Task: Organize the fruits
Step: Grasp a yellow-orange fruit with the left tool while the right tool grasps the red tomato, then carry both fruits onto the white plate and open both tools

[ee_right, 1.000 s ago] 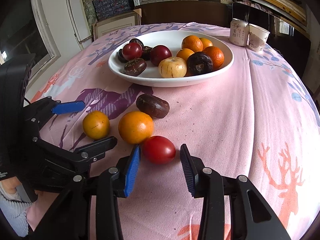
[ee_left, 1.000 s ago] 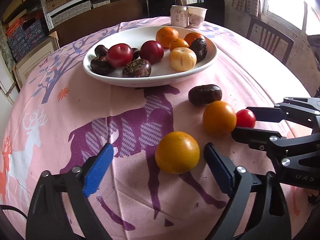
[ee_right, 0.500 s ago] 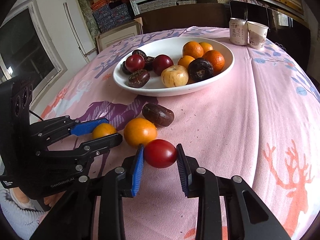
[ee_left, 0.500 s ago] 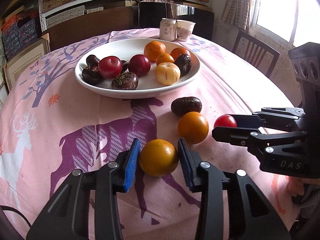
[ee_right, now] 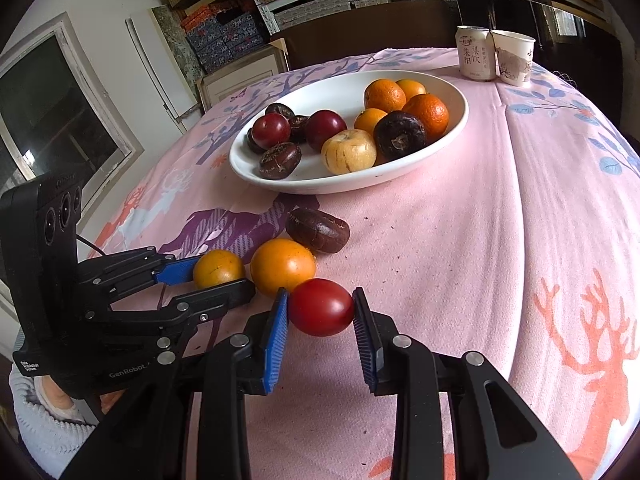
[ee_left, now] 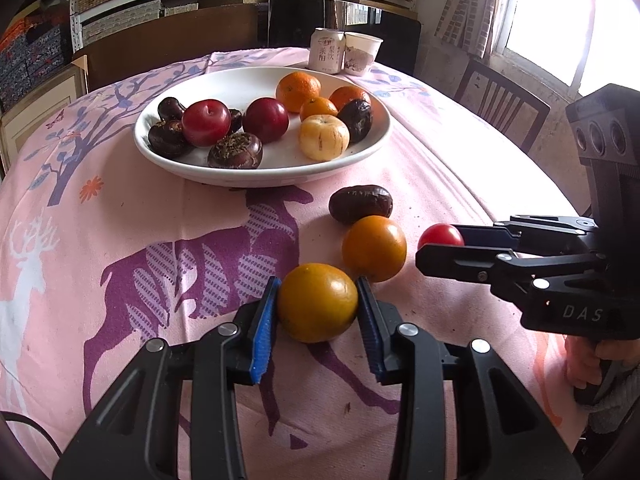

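Note:
My left gripper (ee_left: 317, 307) is shut on a yellow-orange fruit (ee_left: 317, 307), which also shows in the right wrist view (ee_right: 218, 269). My right gripper (ee_right: 321, 313) is shut on a small red fruit (ee_right: 321, 313), seen from the left wrist view (ee_left: 440, 236) too. Both fruits are lifted slightly off the pink cloth. An orange (ee_left: 374, 248) (ee_right: 283, 266) and a dark brown fruit (ee_left: 360, 204) (ee_right: 318, 230) lie on the cloth between the grippers and the white plate (ee_left: 360, 152) (ee_right: 448, 136), which holds several red, orange, yellow and dark fruits.
A drink can (ee_left: 327, 54) (ee_right: 476, 53) and a paper cup (ee_left: 362, 53) (ee_right: 514, 57) stand behind the plate. A chair (ee_left: 500, 108) is at the table's right side. Shelves and boxes line the back wall.
Both grippers have closed on their fruits, the left on the yellow-orange one and the right on the red one, and have risen slightly from the cloth.

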`<act>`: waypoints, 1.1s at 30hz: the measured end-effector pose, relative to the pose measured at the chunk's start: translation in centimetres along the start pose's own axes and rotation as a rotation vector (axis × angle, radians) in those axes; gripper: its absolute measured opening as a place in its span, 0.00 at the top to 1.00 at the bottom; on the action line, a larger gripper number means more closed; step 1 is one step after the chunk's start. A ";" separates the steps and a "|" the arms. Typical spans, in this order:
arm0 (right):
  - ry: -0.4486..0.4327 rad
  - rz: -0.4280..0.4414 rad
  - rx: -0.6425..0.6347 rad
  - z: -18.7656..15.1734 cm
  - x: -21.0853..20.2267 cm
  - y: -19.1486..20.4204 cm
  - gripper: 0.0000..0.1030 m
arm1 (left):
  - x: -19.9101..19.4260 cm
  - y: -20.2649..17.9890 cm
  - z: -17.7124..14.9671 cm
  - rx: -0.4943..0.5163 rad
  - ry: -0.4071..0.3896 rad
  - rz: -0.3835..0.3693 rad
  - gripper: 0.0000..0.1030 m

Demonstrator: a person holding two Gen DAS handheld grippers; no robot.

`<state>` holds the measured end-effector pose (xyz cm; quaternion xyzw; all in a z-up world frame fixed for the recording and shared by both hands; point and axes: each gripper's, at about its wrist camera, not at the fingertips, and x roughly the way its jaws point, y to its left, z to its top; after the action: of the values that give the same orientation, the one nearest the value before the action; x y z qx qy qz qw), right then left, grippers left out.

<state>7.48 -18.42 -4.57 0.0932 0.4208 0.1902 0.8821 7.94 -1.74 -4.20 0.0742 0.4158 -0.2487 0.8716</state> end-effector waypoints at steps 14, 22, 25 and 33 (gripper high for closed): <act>-0.131 0.032 0.022 1.7 -2.7 -0.9 0.69 | -2.9 1.4 3.5 -0.048 -0.126 -0.018 0.64; -0.171 -0.018 -0.017 8.3 -1.2 -1.1 0.69 | -0.9 4.0 10.4 -0.111 -0.174 0.012 0.64; -0.187 -0.046 -0.031 10.9 0.7 -1.1 0.69 | 0.8 5.4 13.0 -0.158 -0.172 0.021 0.64; -0.246 -0.084 -0.027 12.3 2.9 -2.3 0.32 | 5.9 8.1 14.8 -0.255 -0.122 0.032 0.18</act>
<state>19.25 -19.39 0.36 0.0864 0.3101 0.1459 0.9354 25.25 -1.89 0.20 -0.0458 0.3893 -0.1839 0.9014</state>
